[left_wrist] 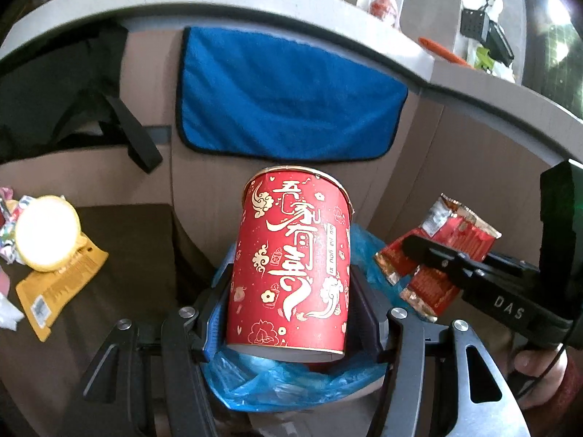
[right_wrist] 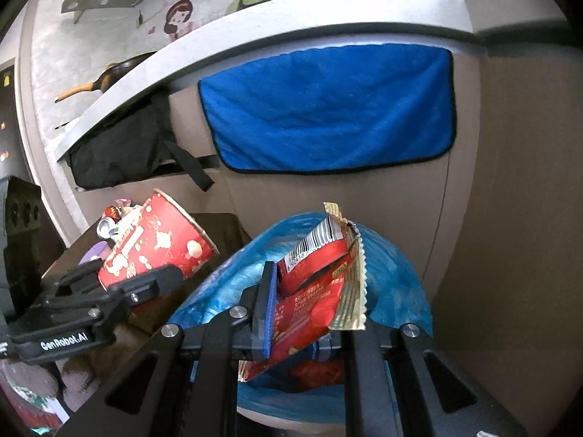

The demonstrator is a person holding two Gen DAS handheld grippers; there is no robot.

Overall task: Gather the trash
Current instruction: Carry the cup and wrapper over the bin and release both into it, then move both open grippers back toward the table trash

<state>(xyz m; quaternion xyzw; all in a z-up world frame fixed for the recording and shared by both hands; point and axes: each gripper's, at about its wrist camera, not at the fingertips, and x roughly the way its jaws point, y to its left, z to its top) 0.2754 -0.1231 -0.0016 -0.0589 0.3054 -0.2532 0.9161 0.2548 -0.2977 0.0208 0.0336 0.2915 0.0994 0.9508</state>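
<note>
A red paper cup [left_wrist: 291, 255] with gold writing sits upright between the pads of my left gripper [left_wrist: 291, 293], which is shut on its sides. It hangs over a bin lined with a blue trash bag [left_wrist: 277, 382]. At the right of the left wrist view, my right gripper [left_wrist: 419, 251] holds a crumpled red snack wrapper [left_wrist: 455, 233]. In the right wrist view the wrapper [right_wrist: 313, 302] is pinched in my right gripper [right_wrist: 309, 309] above the blue bag [right_wrist: 393, 276]. The cup [right_wrist: 156, 244] shows tilted at the left in my left gripper [right_wrist: 135, 273].
A blue towel [left_wrist: 288, 98] hangs on the cabinet front behind the bin, with a black bag [right_wrist: 120, 149] under the counter to its left. A dark low table [left_wrist: 127, 240] at the left carries a yellow packet [left_wrist: 58, 276], a round pale lid [left_wrist: 47, 233] and other litter [right_wrist: 113, 218].
</note>
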